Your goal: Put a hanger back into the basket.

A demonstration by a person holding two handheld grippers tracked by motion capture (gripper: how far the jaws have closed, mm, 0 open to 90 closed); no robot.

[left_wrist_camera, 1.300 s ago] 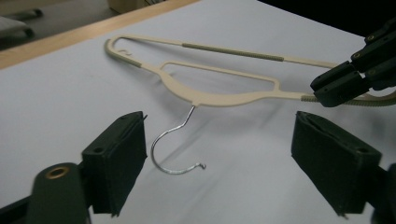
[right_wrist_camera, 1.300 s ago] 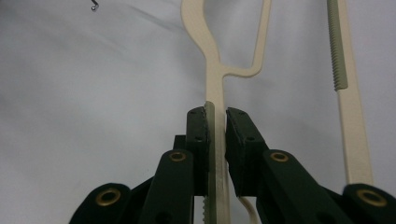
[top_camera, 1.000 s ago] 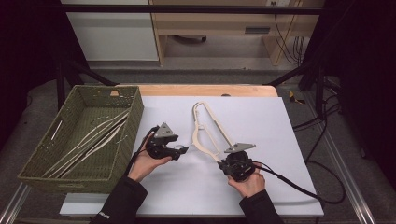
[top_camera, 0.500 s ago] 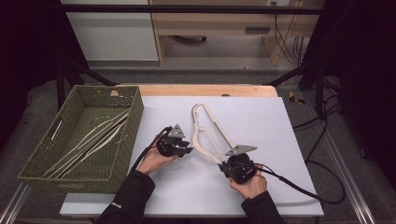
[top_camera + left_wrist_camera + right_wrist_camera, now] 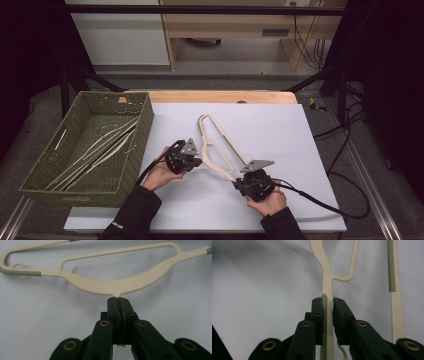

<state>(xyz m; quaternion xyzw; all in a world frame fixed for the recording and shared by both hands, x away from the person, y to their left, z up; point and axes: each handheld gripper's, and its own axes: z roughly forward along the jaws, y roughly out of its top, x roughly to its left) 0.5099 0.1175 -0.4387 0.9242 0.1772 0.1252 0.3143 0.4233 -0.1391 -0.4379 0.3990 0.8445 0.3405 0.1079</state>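
Count: 1 cream plastic hanger (image 5: 216, 145) between the two claws, left claw (image 5: 196, 163), right claw (image 5: 240, 184). 1 green wicker basket (image 5: 42, 176) left of left claw, several hangers (image 5: 102, 150) inside, exact number unclear.

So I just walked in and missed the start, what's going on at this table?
A person is handling a cream plastic hanger lying on the white table with a gripper in each hand. The left gripper has just closed on the stub at the middle of the hanger. The right gripper is clamped on one end of it. More hangers lie in the green wicker basket at the left.
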